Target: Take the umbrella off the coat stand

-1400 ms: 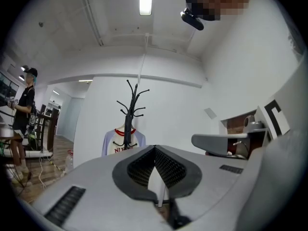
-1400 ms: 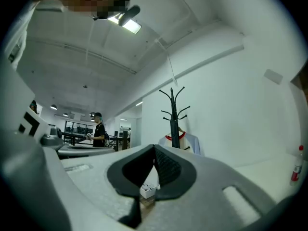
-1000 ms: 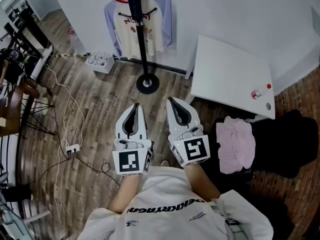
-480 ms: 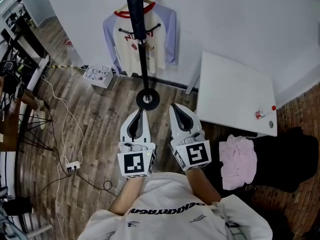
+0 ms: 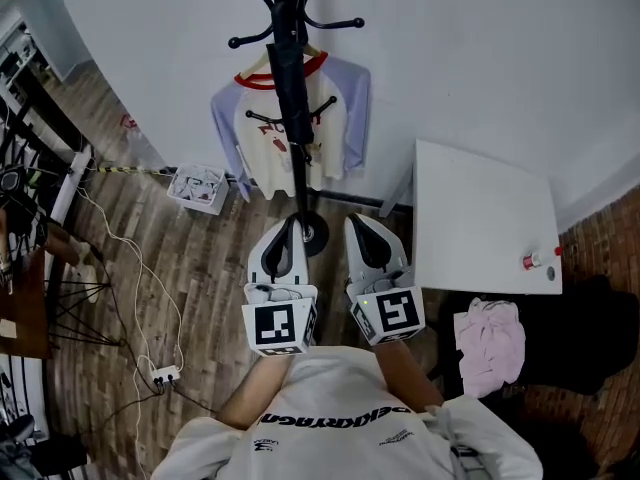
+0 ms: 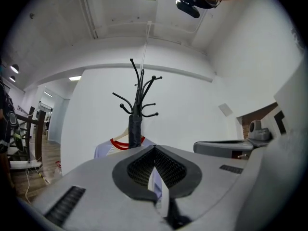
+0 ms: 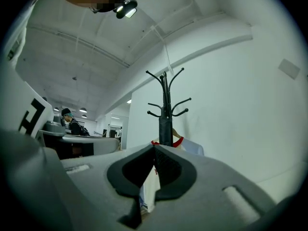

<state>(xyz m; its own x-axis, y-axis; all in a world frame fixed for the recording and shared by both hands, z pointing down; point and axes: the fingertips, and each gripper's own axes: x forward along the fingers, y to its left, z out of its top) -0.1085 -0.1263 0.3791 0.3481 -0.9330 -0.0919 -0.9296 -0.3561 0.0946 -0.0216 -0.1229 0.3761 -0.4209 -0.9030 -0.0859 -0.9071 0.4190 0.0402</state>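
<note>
A black coat stand [image 5: 291,28] rises by the white wall, its round base [image 5: 316,234] on the wood floor. A folded black umbrella [image 5: 291,88] hangs along the pole; it also shows as a dark roll in the left gripper view [image 6: 135,128] and the right gripper view [image 7: 165,128]. Behind it hangs a white T-shirt [image 5: 262,138] with lilac sleeves. My left gripper [image 5: 289,228] is shut and empty, level, its tip just short of the base. Beside it, my right gripper [image 5: 356,224] is shut and empty too. Both point at the stand without touching it.
A white table [image 5: 485,218] stands at the right with a small red-capped bottle [image 5: 535,261]. A pink cloth [image 5: 490,333] lies on dark fabric below it. A white box [image 5: 198,186], cables and a power strip [image 5: 165,375] lie on the floor at the left.
Both grippers have moved forward together toward the coat stand. The stand's base, well ahead a second ago, now lies right at the left gripper's tip. The jaws stayed shut.
</note>
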